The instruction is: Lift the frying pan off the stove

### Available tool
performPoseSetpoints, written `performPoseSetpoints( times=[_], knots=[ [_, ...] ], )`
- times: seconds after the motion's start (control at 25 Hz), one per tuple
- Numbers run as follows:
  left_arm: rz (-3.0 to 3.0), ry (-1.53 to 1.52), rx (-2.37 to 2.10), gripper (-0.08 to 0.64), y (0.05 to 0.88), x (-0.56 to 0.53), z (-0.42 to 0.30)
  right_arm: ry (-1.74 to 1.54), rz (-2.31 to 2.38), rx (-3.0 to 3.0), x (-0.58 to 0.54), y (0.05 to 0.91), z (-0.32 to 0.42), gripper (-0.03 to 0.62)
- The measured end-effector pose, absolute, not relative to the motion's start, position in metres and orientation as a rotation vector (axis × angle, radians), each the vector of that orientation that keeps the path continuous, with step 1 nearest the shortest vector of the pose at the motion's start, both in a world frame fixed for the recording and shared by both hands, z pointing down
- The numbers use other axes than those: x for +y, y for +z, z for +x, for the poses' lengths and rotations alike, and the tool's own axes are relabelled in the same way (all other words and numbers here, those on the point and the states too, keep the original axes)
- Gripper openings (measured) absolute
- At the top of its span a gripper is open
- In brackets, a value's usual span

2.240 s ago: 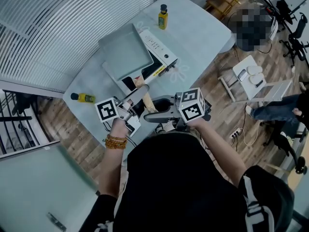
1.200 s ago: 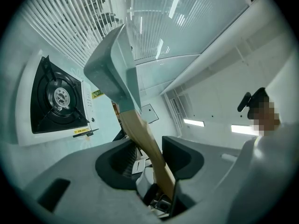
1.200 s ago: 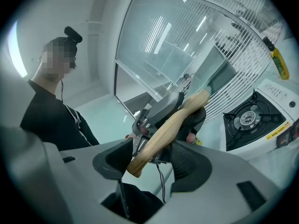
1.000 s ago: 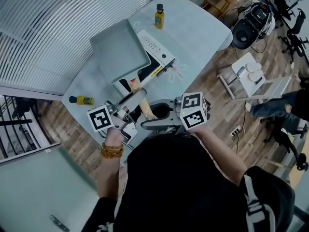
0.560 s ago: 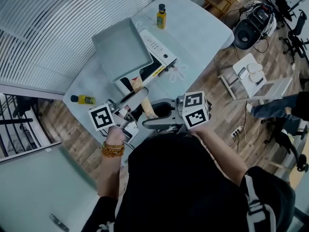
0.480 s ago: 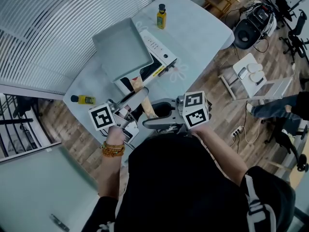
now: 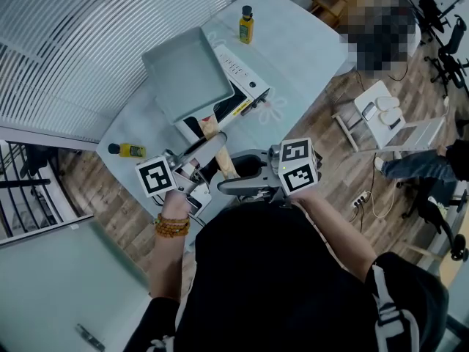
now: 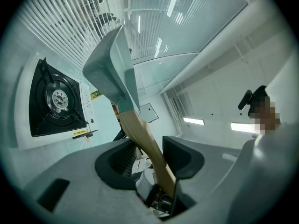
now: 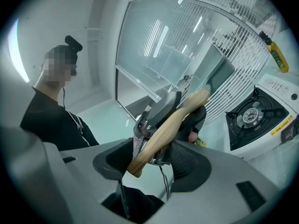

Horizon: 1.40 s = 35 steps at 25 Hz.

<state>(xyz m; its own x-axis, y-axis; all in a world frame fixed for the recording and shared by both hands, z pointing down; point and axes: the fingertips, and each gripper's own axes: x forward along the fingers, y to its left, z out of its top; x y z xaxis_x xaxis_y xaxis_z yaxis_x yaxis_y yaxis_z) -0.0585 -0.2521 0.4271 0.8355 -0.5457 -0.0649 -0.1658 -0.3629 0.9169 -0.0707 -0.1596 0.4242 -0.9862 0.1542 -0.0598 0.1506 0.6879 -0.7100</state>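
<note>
A square grey-green frying pan with a wooden handle hangs in the air above the white single-burner stove, clear of it. My left gripper is shut on the handle, which runs deep between its jaws; the pan tilts up beyond them. My right gripper stands open around the handle's butt end. The wood touches one of its pads, and the other pad is apart from it. The bare black burner shows below.
The stove stands on a pale teal table. One yellow bottle is upright at the table's far end; another lies near its left edge. A white stool and office chairs stand on the wood floor at right.
Over two seconds the pan and left gripper drifted slightly left and up in view. Over the last half second nothing has visibly moved.
</note>
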Motion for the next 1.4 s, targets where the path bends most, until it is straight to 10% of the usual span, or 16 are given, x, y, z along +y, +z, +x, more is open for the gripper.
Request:
performPoseSetpoints(
  times=[1.4],
  knots=[
    [1.948, -0.416, -0.524, 0.184, 0.4291, -0.251, -0.058, 1.255, -0.273, -2.881, -0.1588, 0.4267, -0.0709, 0.224]
  ],
)
